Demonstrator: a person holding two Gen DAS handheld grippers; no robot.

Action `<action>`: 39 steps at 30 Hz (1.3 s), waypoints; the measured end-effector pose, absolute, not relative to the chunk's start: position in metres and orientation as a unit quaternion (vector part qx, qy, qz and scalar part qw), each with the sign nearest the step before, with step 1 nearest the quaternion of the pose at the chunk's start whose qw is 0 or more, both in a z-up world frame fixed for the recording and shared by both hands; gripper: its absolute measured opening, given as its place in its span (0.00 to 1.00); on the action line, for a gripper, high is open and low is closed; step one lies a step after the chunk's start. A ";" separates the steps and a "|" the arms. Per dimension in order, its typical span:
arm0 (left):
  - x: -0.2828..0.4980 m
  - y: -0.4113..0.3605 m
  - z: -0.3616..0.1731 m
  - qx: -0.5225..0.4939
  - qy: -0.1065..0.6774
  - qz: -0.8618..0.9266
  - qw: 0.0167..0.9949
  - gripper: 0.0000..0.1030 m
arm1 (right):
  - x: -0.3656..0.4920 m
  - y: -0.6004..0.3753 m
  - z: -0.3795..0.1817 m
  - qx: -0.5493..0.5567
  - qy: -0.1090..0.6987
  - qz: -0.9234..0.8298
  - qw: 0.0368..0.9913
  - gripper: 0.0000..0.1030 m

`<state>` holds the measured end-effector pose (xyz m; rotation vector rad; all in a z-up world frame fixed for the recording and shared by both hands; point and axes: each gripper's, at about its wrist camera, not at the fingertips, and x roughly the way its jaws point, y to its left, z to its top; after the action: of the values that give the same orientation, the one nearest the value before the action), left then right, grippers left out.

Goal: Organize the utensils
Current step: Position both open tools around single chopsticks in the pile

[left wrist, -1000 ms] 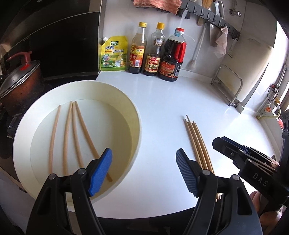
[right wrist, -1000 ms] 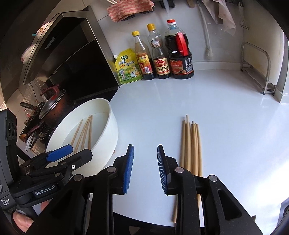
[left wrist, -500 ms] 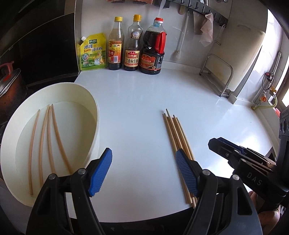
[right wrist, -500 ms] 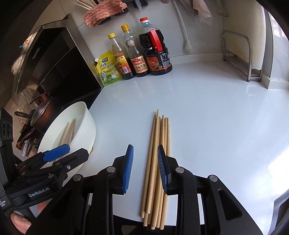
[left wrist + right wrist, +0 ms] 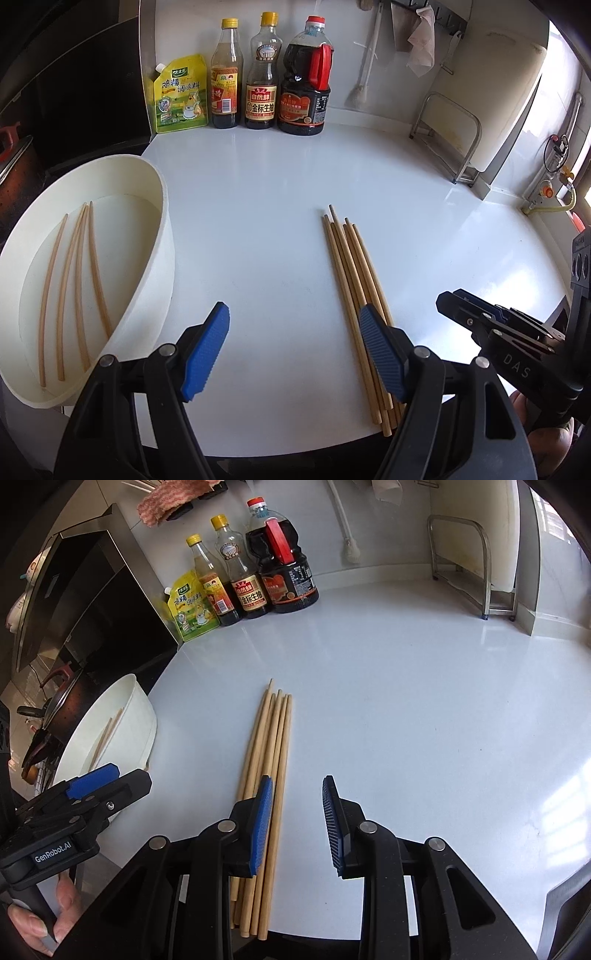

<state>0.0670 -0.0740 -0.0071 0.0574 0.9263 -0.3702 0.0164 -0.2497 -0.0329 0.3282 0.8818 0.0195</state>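
A bundle of wooden chopsticks (image 5: 354, 273) lies side by side on the white counter (image 5: 258, 206); it also shows in the right wrist view (image 5: 269, 746). Several more chopsticks (image 5: 77, 280) lie inside a white basin (image 5: 162, 236) at the left. My left gripper (image 5: 291, 350) is open and empty, above the counter between basin and bundle. My right gripper (image 5: 297, 823) is open and empty, just right of the bundle, its left pad over the chopsticks. The right gripper also shows at the left wrist view's right edge (image 5: 491, 325).
A yellow seasoning pouch (image 5: 179, 94) and three sauce bottles (image 5: 264, 74) stand at the back wall. A metal rack (image 5: 450, 147) stands at the back right. A dark pot (image 5: 55, 709) sits left of the basin, beyond the counter edge.
Both grippers shifted rightward, away from the basin. The right gripper's jaws widened and now sit to the right of the chopstick bundle. The chopsticks have not moved.
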 end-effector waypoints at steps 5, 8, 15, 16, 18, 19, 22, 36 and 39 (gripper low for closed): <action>0.065 -0.080 -0.019 0.035 0.448 -0.171 0.877 0.70 | 0.018 -0.243 -0.046 0.148 0.435 0.015 0.888 0.26; 0.063 -0.079 -0.026 0.036 0.448 -0.172 0.877 0.72 | 0.019 -0.236 -0.055 0.140 0.444 0.020 0.885 0.26; 0.064 -0.075 -0.040 0.034 0.462 -0.166 0.870 0.72 | 0.018 -0.222 -0.065 0.110 0.456 0.021 0.883 0.26; 0.064 -0.075 -0.041 0.033 0.463 -0.166 0.870 0.72 | 0.018 -0.221 -0.066 0.107 0.457 0.020 0.883 0.26; 0.064 -0.076 -0.043 0.033 0.466 -0.166 0.869 0.72 | 0.019 -0.220 -0.067 0.103 0.459 0.018 0.882 0.26; 0.064 -0.076 -0.043 0.031 0.467 -0.167 0.868 0.72 | 0.019 -0.220 -0.068 0.101 0.460 0.016 0.882 0.26; 0.064 -0.076 -0.046 0.027 0.471 -0.167 0.866 0.72 | 0.019 -0.219 -0.070 0.095 0.463 0.014 0.881 0.26; 0.062 -0.080 -0.051 0.017 0.479 -0.172 0.861 0.72 | 0.019 -0.208 -0.076 0.060 0.471 0.003 0.880 0.26; 0.060 -0.083 -0.051 0.017 0.479 -0.177 0.859 0.72 | 0.019 -0.209 -0.077 0.057 0.470 0.001 0.881 0.26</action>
<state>0.0603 -0.0825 -0.0515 0.0359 1.0066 -0.3708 0.0185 -0.2086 -0.0766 0.1186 0.9787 0.0021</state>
